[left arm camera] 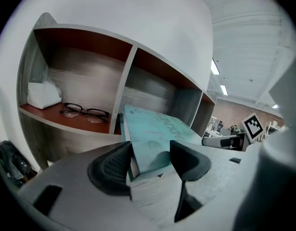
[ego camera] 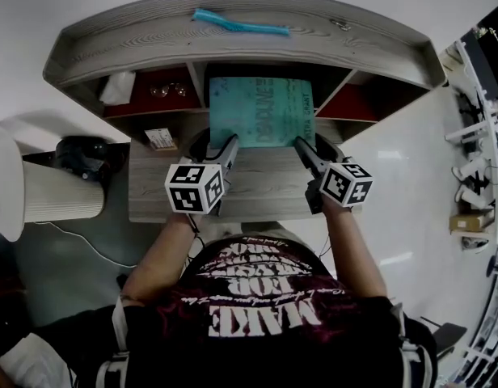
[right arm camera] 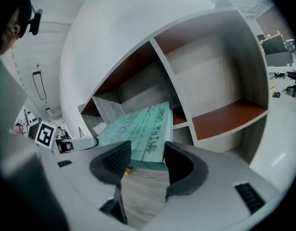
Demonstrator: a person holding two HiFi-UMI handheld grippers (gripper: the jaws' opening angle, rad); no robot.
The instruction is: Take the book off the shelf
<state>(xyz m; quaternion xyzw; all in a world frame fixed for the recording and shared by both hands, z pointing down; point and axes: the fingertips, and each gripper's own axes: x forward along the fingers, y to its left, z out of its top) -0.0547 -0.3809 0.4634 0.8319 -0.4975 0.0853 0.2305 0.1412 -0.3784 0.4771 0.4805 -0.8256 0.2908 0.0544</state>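
The right tongs [right arm camera: 145,165] straddle the near corner of the teal book [right arm camera: 143,124], which reaches from the table [right arm camera: 143,191] back into the shelf [right arm camera: 225,114]. It is unclear whether the pads press it.

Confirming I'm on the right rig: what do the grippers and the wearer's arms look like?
The left gripper and right gripper match: grey bodies, black ribbed pads, a white cube with black square markers each. Short-sleeved black T-shirt, white lettering.

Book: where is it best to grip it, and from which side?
Grip the book at its near corners, coming from the front. It lies cover up, its near end sticking out of the shelf over the desk; its far end is inside the compartment.
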